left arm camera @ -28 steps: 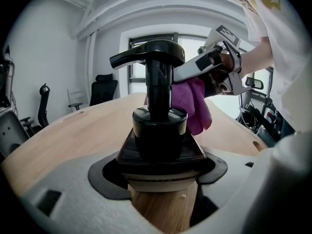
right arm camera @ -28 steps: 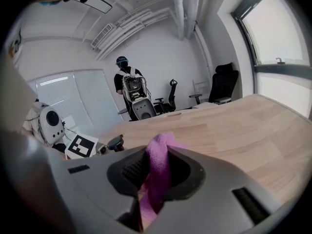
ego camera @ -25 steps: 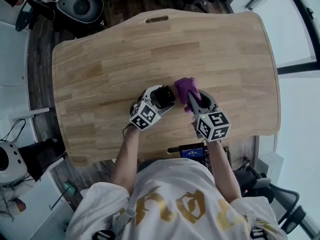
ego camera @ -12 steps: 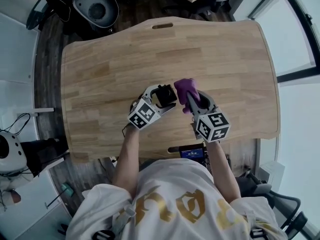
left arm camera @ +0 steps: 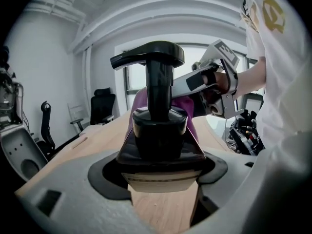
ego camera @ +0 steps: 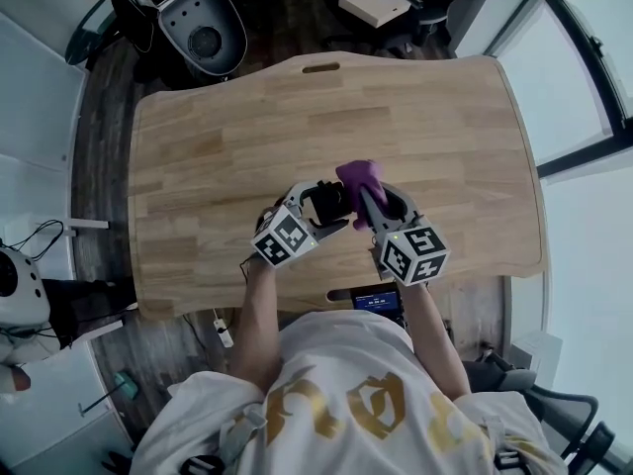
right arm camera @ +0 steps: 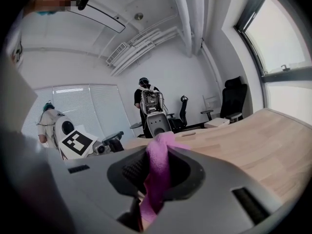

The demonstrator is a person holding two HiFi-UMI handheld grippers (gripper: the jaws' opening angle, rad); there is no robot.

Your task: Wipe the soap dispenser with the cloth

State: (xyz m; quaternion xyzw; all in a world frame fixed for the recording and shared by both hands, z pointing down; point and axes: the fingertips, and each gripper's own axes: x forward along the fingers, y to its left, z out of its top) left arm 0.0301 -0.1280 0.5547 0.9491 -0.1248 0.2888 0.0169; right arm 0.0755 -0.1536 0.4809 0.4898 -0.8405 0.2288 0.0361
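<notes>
We have the L gripper (ego camera: 332, 207) clamped on the soap dispenser (ego camera: 325, 198); in the left gripper view its jaws press both sides of the dispenser's (left arm camera: 159, 130) dark, squarish body, w/ the black pump head (left arm camera: 148, 55) upright on top; pale wood of the bench (left arm camera: 163, 208) shows below the bottle, but we can't tell if the base rests on it or hangs just above.

R gripper (ego camera: 368, 200) is closed on the purple cloth (ego camera: 359, 176); in the right gripper view the cloth (right arm camera: 159, 172) is pinched btw the jaws, a bunched end sticking up past the tips and a tail hanging down.

From the head view both grippers meet over the front-middle of the bench (ego camera: 218, 156), angled in toward each other; the cloth sits right at the dispenser's far-right side, touching or just beside it, we can't say which. In the left gripper view the cloth (left arm camera: 189, 112) shows directly behind the bottle, w/ the R gripper (left arm camera: 210, 84) beyond.
</notes>
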